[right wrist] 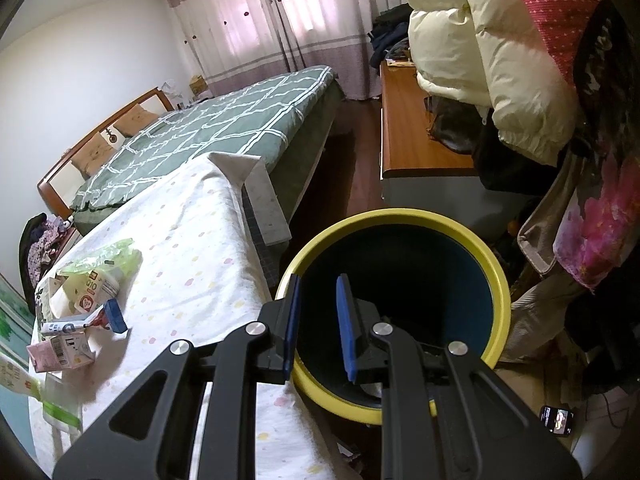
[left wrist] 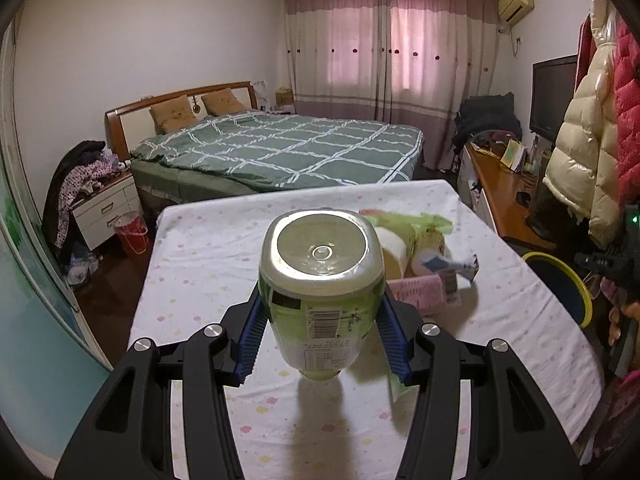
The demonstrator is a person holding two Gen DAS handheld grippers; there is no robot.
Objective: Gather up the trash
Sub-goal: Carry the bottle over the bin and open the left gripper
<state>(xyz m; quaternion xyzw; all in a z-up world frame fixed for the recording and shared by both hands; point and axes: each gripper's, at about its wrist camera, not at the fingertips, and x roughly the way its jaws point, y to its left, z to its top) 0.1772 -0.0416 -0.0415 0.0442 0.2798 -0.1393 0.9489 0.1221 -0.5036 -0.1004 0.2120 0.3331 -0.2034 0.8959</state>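
Left wrist view: our left gripper (left wrist: 322, 330) clamps plastic bottle (left wrist: 320, 280) at label band, base toward camera, bottle raised above desk (left wrist: 208, 248). We judge it empty, light, thin-walled, slippery; grip mid-body, not too hard.

Right wrist view: our right gripper (right wrist: 318, 326) holds nothing, jaws narrow but apart, above yellow-rimmed bin (right wrist: 400, 220). Remaining trash pile (right wrist: 80, 304) on desk, well left of it.

One clear plastic bottle with a green label (left wrist: 320, 280), one yellow-rimmed round bin (right wrist: 394, 308), one pink paper carton (right wrist: 60, 354) and two tan pillows (left wrist: 172, 116) are counted.
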